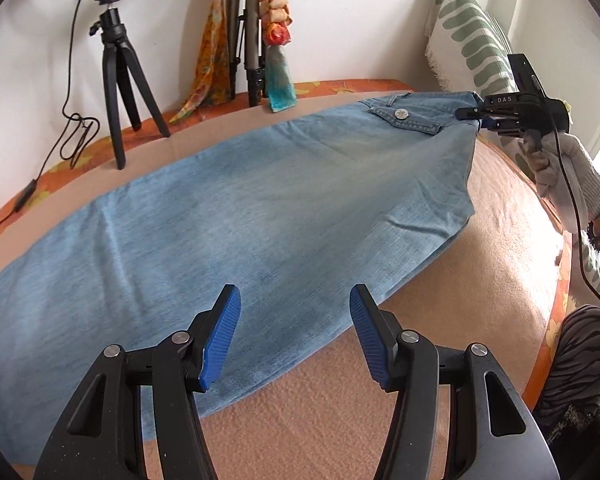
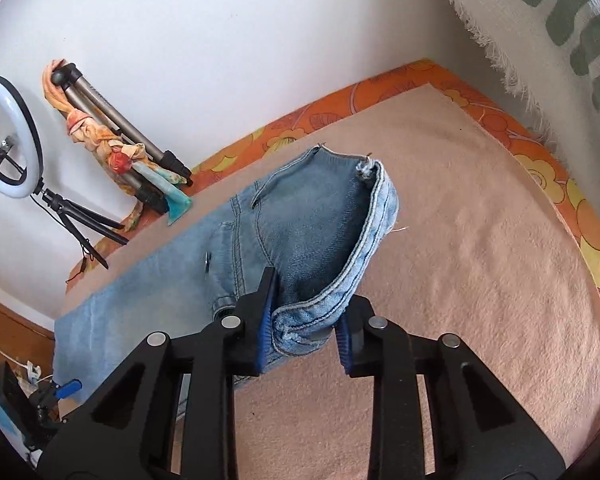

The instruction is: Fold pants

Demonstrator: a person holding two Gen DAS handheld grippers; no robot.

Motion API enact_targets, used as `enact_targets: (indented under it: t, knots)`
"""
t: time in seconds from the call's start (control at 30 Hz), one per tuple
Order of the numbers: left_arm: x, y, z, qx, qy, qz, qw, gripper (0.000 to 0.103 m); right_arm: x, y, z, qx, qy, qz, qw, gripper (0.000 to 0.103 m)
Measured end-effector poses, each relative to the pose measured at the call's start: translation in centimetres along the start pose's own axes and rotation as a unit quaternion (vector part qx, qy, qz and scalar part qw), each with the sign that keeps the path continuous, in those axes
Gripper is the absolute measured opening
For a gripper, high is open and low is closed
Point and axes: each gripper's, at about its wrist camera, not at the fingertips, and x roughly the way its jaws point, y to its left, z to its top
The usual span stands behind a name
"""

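Right claw [image 2: 304, 332] clamped on jeans [image 2: 300, 240] waistband, left claw [image 1: 296, 336] empty.

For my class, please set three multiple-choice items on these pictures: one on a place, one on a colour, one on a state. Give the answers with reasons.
1. Where do the jeans lie?
A. on a pink blanket
B. on a bare wooden floor
C. over a chair back

2. What colour are the pads on the tongs?
A. red
B. blue
C. yellow

3. What are the right tongs doing?
A. hanging empty
B. gripping the tripod
C. clamping the jeans' waistband

Answers: 1 A, the blanket spreads under the denim. 2 B, the ribbed pads are blue. 3 C, the waistband sits pinched between the pads, while the left tongs gape empty.
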Motion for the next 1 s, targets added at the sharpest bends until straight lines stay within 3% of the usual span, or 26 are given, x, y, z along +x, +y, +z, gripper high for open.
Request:
enact_targets:
  t: [0.1, 0.2, 0.43, 0.6, 0.93, 0.97, 1.0]
  knots:
    - [0.1, 1.1, -0.3, -0.018, -0.003, 0.0, 0.9998, 0.056, 1.6, 0.1, -1.1, -0.016, 0.025, -0.026, 0.999, 0.031]
    - [-0.2, 2.1, -0.5, -0.038, -0.007, 0.002, 0.9993, 0.056, 1.9, -0.5, -2.0, -0.005, 0.045, -0.047, 0.998, 0.046]
    - [-1.9, 2.8, -0.7, -0.049, -0.027, 0.002, 0.9984, 0.056, -0.8, 1.3, -5.7, 0.004, 0.063, 0.008, 0.998, 0.059]
    - [-3.8, 3.3, -1.0, -0.056, -0.045, 0.004, 0.9974, 0.056, 0.3, 4.9, -9.2, -0.007, 0.112, 0.076, 0.991, 0.059]
    - [-9.0, 5.2, -1.5, -0.073, -0.083, 0.028, 0.9934, 0.056, 2.8, 8.7, -13.8, -0.017, 0.119, 0.092, 0.988, 0.059]
    - [-9.6, 5.5, -1.5, -0.076, -0.087, 0.033, 0.9928, 0.056, 2.8, 9.0, -14.0, -0.012, 0.123, 0.101, 0.987, 0.055]
    - [-10.2, 5.9, -1.5, -0.078, -0.091, 0.038, 0.9921, 0.056, 3.0, 9.3, -14.1, -0.003, 0.13, 0.109, 0.986, 0.039]
